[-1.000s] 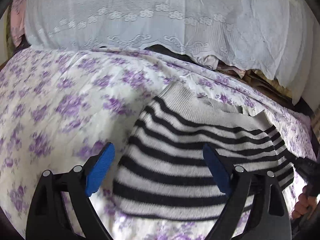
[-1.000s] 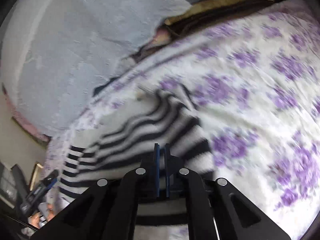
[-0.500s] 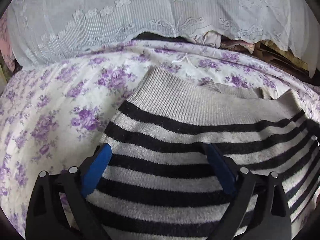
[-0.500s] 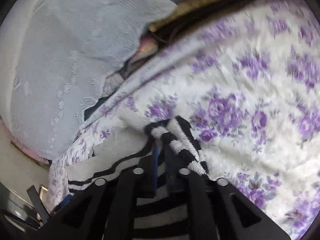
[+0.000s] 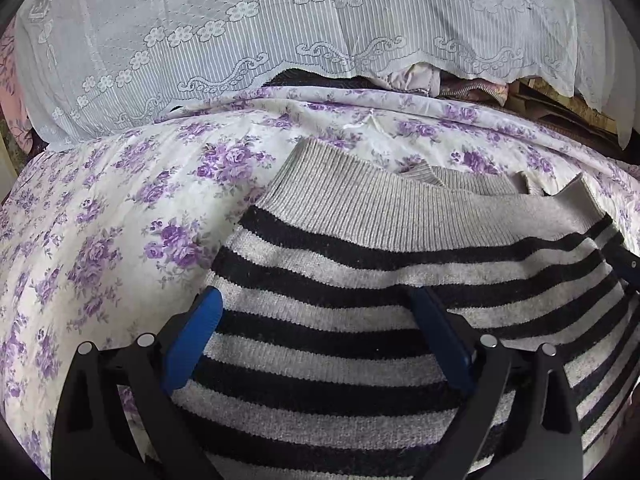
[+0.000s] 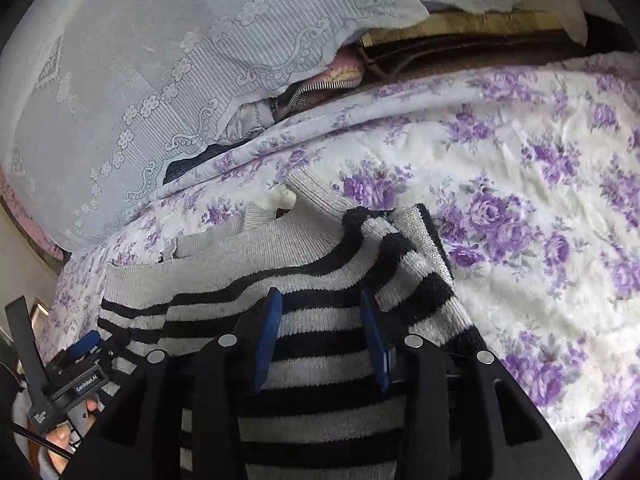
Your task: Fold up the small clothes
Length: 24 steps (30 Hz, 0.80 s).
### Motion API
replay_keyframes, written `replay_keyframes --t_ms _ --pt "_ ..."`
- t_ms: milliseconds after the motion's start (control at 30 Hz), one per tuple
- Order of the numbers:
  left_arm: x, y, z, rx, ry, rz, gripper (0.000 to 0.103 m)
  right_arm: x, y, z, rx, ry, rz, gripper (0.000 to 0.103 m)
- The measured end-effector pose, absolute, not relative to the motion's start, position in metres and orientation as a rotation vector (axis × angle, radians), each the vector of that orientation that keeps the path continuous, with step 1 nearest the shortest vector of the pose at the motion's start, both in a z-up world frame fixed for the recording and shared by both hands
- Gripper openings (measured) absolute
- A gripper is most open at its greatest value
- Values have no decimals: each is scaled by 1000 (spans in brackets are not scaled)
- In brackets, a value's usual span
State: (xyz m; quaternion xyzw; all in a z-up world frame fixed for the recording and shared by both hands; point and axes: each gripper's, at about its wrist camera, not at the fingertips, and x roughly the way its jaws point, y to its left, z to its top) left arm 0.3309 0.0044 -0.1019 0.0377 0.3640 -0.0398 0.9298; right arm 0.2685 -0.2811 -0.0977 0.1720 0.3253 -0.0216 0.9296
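Striped sweater [image 5: 340, 288] lying on the floral bedspread [image 5: 120, 216]; both grippers over it, neither clamped.

The black-and-grey sweater lies partly folded, its plain grey ribbed band toward the far edge of the bedspread, just short of the white lace cover [image 5: 280, 32] heaped beyond that edge. Left gripper [image 5: 316, 332]: jaws wide apart, blue pads [image 5: 192, 340] over the stripes, no fabric pinched between them. Right gripper [image 6: 320, 336]: jaws have just been opening and stand partly apart; striped fabric lies under the gap, not pressed by either pad. A bunched fold of sweater sits just beyond the right fingertips. In the right wrist view a hand [image 6: 60, 436] holds the left gripper's handle at lower left.
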Motion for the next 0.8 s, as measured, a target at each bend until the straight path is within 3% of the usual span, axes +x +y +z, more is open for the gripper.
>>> replay_keyframes --t_ms 267,367,533,667,800 --pt "323 6 -93 121 721 -28 96 258 -190 -106 -32 740 -17 65" --pt "340 19 -111 48 827 -51 99 258 -197 -105 8 740 4 66" --pt "332 27 -94 -10 784 -63 98 248 -212 -84 89 654 -6 66" --pt "341 20 -116 79 847 -22 99 266 -226 -111 143 773 -13 69" --pt "339 34 -106 -29 841 -40 98 256 -247 -95 264 690 -3 68"
